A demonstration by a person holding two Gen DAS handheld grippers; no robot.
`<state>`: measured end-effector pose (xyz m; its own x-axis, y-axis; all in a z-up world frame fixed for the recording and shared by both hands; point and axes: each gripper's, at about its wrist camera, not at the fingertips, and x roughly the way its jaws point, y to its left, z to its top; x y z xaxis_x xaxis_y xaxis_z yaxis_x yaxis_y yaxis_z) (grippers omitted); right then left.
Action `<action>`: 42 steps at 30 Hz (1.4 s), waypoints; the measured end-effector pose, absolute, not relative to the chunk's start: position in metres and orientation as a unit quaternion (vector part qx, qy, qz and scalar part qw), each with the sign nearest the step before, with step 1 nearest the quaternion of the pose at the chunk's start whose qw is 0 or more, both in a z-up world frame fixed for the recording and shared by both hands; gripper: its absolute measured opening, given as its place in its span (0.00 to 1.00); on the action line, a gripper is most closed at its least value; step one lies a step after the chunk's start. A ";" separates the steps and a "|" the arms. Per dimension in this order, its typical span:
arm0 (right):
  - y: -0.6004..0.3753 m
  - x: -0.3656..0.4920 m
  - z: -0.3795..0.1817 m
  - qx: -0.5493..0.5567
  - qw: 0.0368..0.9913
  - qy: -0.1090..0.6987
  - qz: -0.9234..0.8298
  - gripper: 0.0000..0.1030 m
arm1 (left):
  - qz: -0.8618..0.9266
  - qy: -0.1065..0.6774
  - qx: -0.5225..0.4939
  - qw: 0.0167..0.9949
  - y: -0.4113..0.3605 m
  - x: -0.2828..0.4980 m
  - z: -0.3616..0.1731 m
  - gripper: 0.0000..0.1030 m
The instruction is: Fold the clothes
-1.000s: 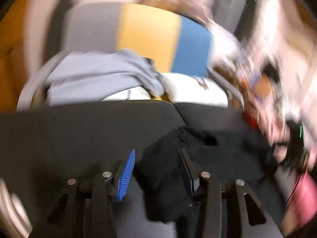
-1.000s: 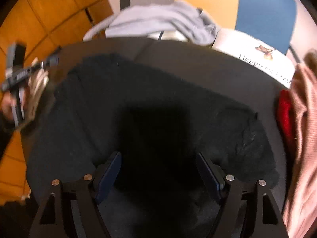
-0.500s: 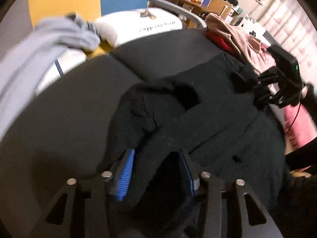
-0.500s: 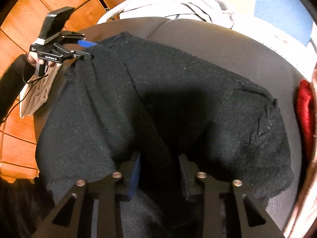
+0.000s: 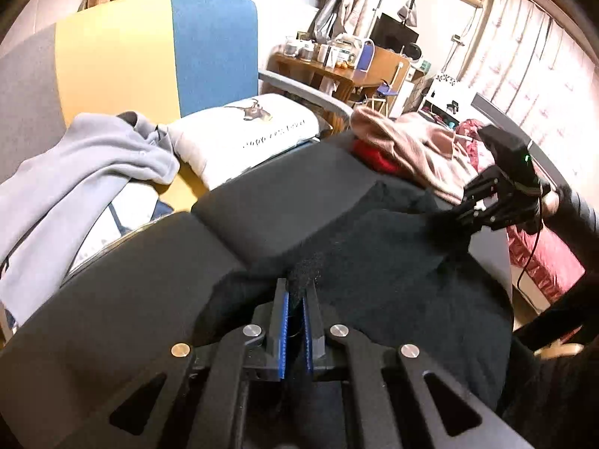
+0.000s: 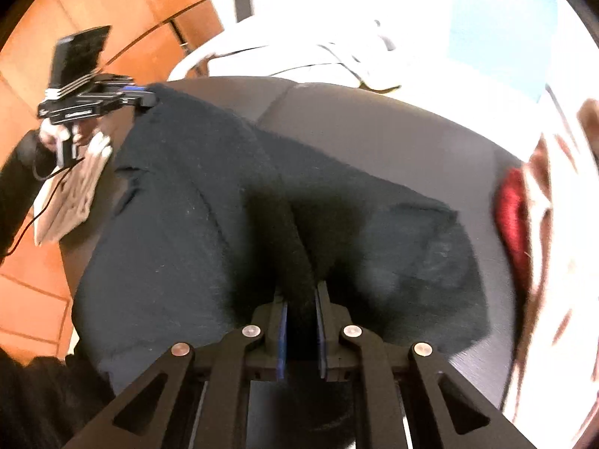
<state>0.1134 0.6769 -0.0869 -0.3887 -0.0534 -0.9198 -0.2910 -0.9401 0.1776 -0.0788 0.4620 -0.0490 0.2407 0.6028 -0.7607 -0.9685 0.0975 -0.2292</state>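
A black fuzzy garment (image 5: 393, 262) lies spread over a dark padded seat (image 5: 262, 217). My left gripper (image 5: 295, 292) is shut on a fold of its edge, blue pads pinched on the cloth. My right gripper (image 6: 301, 299) is shut on another thick fold of the same garment (image 6: 179, 224). In the left wrist view the right gripper (image 5: 468, 209) shows at the garment's far right edge. In the right wrist view the left gripper (image 6: 146, 99) shows at the garment's far left corner. The cloth hangs stretched between them.
A grey hoodie (image 5: 75, 172) and a white printed pillow (image 5: 254, 131) lie on the yellow and blue sofa (image 5: 149, 56) behind. Pink clothes (image 5: 419, 149) and a red item (image 6: 511, 220) sit at the seat's right. Wooden panelling (image 6: 112, 48) is at left.
Both grippers went from open around the black garment to shut on folds of it. The garment has been drawn up and stretched between them.
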 end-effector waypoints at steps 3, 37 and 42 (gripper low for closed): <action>0.693 0.125 -0.087 -0.547 0.104 0.172 0.813 0.13 | 0.583 0.269 -0.384 0.663 0.484 -0.085 -0.063 0.22; 0.669 0.222 -0.169 -0.159 0.236 0.607 0.742 0.28 | 0.540 -0.261 -0.640 0.481 0.334 -0.104 -0.180 0.44; 0.684 0.233 -0.169 -0.141 0.218 0.606 0.752 0.35 | 0.555 -0.274 -0.633 0.465 0.335 -0.097 -0.183 0.44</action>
